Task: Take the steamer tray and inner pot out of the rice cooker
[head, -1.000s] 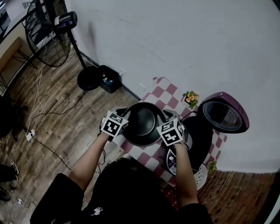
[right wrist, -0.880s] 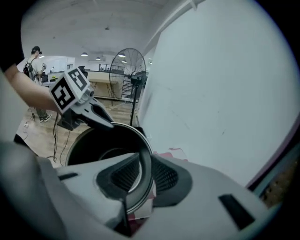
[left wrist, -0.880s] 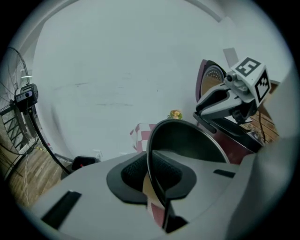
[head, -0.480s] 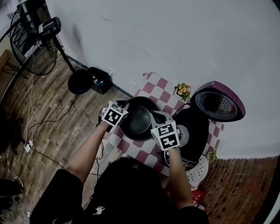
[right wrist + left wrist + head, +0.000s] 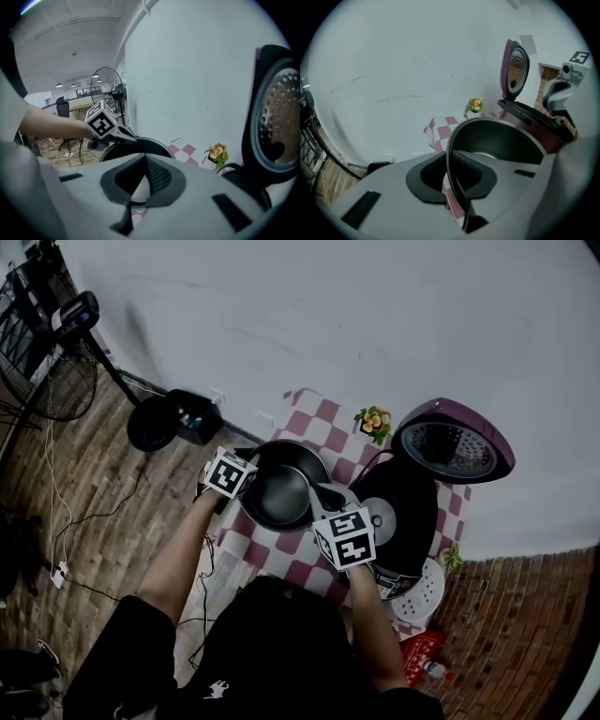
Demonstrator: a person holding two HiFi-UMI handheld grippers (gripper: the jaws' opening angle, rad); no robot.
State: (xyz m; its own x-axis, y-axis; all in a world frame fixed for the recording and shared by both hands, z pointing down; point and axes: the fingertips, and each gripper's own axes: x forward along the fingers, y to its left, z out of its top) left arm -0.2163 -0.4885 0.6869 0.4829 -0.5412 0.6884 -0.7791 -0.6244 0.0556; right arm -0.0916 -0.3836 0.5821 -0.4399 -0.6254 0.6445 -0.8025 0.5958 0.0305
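Inner pot (image 5: 281, 495) is out of the rice cooker (image 5: 412, 514) and sits left of centre in the head view, over the red-and-white checked cloth (image 5: 319, 418); I cannot tell whether its base touches the cloth. Pot is dark inside and tipped a little toward the camera in the left gripper view. Left gripper (image 5: 450, 164) is pinching the pot's thin rim at the pot's left edge, one pad inside the wall and one outside, with its marker cube just above the rim in the head view. Right gripper (image 5: 144, 164) has its jaws pressed together on nothing. It hangs just right of the pot, in front of the cooker, and the pot's rim shows beyond its tips and apart from them. I note the person's forearm (image 5: 51, 123) reaching in from the left of the right gripper view. Cooker stands right of centre, with its purple lid (image 5: 457, 448) swung up and open, the perforated inner plate facing out. Steamer tray (image 5: 422, 594), white and slotted, lies at the lower right of the cooker, near the cloth's edge. Small pot of orange flowers (image 5: 375, 420) stands on the cloth against the wall, between the pot and the lid. Floor fan (image 5: 52, 371) is at upper left, well apart from the table
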